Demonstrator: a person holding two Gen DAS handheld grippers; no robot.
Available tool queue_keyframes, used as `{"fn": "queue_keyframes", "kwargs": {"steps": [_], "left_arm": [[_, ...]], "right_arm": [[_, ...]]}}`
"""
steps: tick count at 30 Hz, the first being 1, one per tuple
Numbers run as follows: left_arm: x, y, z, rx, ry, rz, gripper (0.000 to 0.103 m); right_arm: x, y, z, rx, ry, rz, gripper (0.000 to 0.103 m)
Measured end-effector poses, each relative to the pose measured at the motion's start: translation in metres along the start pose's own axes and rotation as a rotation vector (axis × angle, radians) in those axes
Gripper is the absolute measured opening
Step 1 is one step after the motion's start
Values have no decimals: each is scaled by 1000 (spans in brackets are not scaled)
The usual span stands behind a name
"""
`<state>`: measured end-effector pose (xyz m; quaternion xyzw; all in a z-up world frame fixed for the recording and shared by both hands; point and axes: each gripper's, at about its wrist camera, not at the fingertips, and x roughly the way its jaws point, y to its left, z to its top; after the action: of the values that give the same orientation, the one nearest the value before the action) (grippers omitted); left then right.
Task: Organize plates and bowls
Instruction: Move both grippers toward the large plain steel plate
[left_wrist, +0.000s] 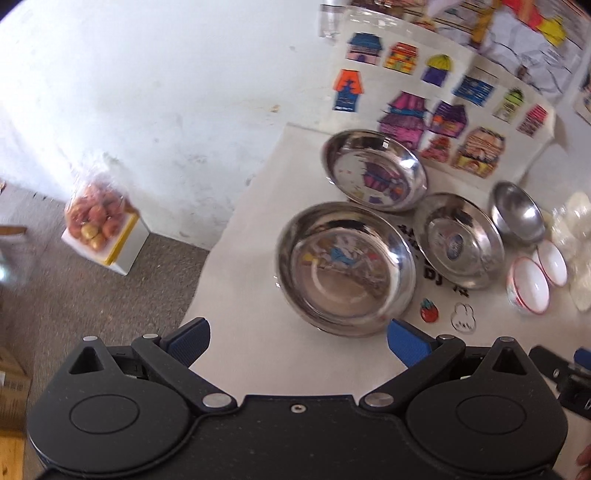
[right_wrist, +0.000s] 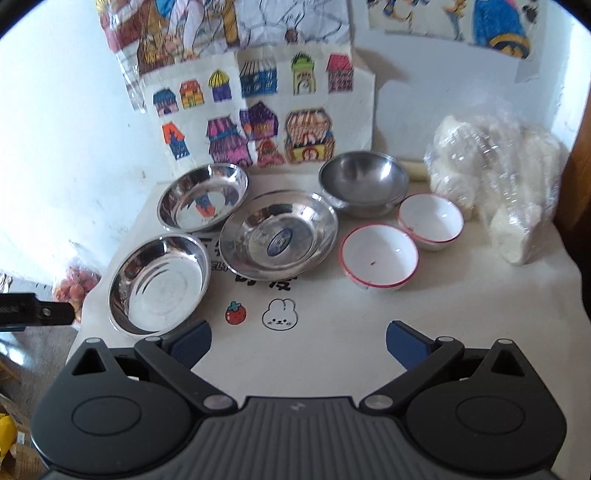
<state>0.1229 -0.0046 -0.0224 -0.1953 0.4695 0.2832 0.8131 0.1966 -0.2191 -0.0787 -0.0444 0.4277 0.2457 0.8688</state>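
Three steel plates lie on the white table: a near one (left_wrist: 345, 267) (right_wrist: 159, 284), a far one (left_wrist: 375, 170) (right_wrist: 203, 199) and a middle one with a blue label (left_wrist: 458, 245) (right_wrist: 280, 236). A steel bowl (left_wrist: 517, 212) (right_wrist: 364, 182) stands behind two white red-rimmed bowls (left_wrist: 530, 290) (right_wrist: 378, 258), (left_wrist: 552, 262) (right_wrist: 430, 221). My left gripper (left_wrist: 297, 345) is open and empty, just short of the near plate. My right gripper (right_wrist: 297, 345) is open and empty, above the table's front by the rabbit drawing.
A plastic bag of white items (right_wrist: 506, 184) sits at the table's right. Coloured house drawings (right_wrist: 258, 118) hang on the wall behind. A bag of fruit on a box (left_wrist: 99, 221) stands on the floor left of the table. The table's left edge (left_wrist: 221, 236) is near the plates.
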Motion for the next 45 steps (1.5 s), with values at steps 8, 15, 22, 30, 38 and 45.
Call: {"fn": "queue_keyframes", "kwargs": {"steps": [8, 15, 22, 30, 38, 45], "left_arm": [[41, 8, 49, 22, 41, -44, 102], [96, 7, 110, 137, 34, -118, 102], [144, -2, 161, 221, 34, -143, 102], [176, -6, 189, 233, 30, -172, 102], [200, -10, 193, 189, 70, -214, 99], [215, -12, 188, 166, 114, -248, 87]], "right_arm": [[24, 9, 13, 26, 7, 8, 103], [51, 33, 35, 65, -42, -12, 103], [91, 60, 61, 78, -86, -32, 103], [122, 64, 90, 49, -117, -59, 103], [161, 69, 115, -27, -115, -51, 103], [198, 81, 126, -127, -83, -45, 95]]}}
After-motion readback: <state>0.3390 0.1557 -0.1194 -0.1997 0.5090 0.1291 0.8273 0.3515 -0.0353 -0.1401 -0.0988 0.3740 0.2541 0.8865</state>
